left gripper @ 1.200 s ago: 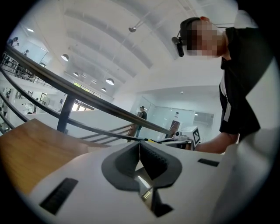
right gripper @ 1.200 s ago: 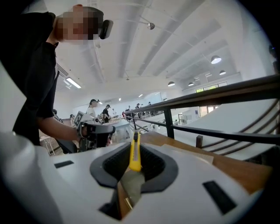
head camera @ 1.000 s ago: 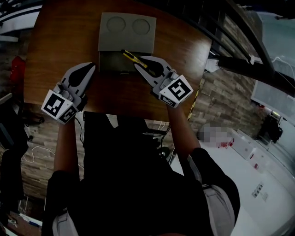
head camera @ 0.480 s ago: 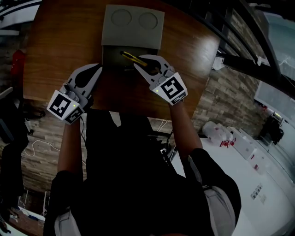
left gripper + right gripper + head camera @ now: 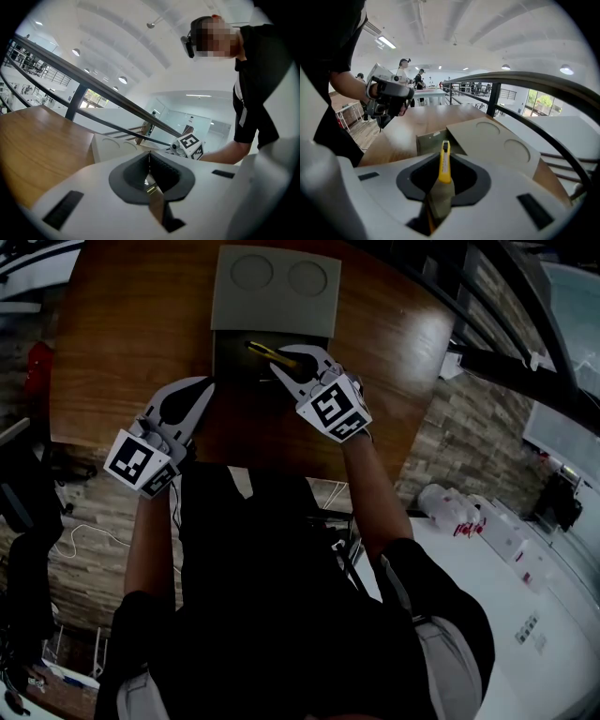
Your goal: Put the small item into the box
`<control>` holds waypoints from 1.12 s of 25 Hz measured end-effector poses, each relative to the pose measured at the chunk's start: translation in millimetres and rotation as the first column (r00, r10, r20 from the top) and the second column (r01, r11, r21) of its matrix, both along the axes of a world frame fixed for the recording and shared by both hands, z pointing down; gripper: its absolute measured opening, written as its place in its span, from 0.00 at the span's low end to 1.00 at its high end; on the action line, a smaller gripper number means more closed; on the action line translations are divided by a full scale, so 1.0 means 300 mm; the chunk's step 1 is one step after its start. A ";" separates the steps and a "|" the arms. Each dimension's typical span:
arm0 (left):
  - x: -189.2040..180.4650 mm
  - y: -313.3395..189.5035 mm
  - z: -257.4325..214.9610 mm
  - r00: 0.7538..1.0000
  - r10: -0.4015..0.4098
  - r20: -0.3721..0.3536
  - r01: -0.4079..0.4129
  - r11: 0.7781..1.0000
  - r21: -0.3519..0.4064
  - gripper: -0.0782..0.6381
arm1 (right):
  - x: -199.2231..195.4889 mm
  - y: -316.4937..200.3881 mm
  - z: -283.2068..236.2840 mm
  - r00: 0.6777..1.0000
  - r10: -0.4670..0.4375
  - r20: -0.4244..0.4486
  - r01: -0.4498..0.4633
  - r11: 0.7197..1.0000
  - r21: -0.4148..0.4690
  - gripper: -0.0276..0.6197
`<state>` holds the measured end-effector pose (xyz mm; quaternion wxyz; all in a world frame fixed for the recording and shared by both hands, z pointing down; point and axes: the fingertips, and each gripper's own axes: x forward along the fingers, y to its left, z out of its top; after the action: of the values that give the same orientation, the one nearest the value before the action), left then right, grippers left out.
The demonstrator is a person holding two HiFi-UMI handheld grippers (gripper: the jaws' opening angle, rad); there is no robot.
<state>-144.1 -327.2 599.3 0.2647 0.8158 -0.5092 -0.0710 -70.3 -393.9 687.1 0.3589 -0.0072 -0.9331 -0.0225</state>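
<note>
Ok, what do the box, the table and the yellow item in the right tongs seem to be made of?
Box: probably matte grey-green cardboard; its flat lid has two pressed circles. Table: wood or wood veneer, with warm brown grain and a slight sheen. Yellow item, held in the right tongs: likely smooth plastic, evenly bright yellow, but too small to be sure.

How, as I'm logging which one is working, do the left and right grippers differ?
The right gripper is shut on a yellow utility knife; the left gripper is shut on nothing. The right gripper hangs over the open box; the left gripper sits left of it, over the table. Both point away from the person.
</note>
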 end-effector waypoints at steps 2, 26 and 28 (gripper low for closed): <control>0.000 0.007 0.010 1.000 0.002 0.000 -0.002 1.000 -0.010 0.13 | 0.001 -0.002 0.024 0.999 -0.007 -0.040 0.008 1.000 0.017 0.15; -0.013 0.028 0.042 1.000 0.011 0.012 -0.011 1.000 -0.012 0.13 | -0.023 -0.024 0.144 0.973 -0.020 -0.228 0.030 0.999 0.038 0.15; -0.010 0.032 0.042 1.000 0.014 0.018 -0.014 1.000 -0.013 0.13 | -0.023 -0.021 0.152 0.971 -0.026 -0.239 0.036 0.999 0.039 0.15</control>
<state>-147.2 -317.6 611.9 0.2657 0.8184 -0.5062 -0.0586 -77.1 -400.3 732.7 0.4678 -0.0167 -0.8824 -0.0473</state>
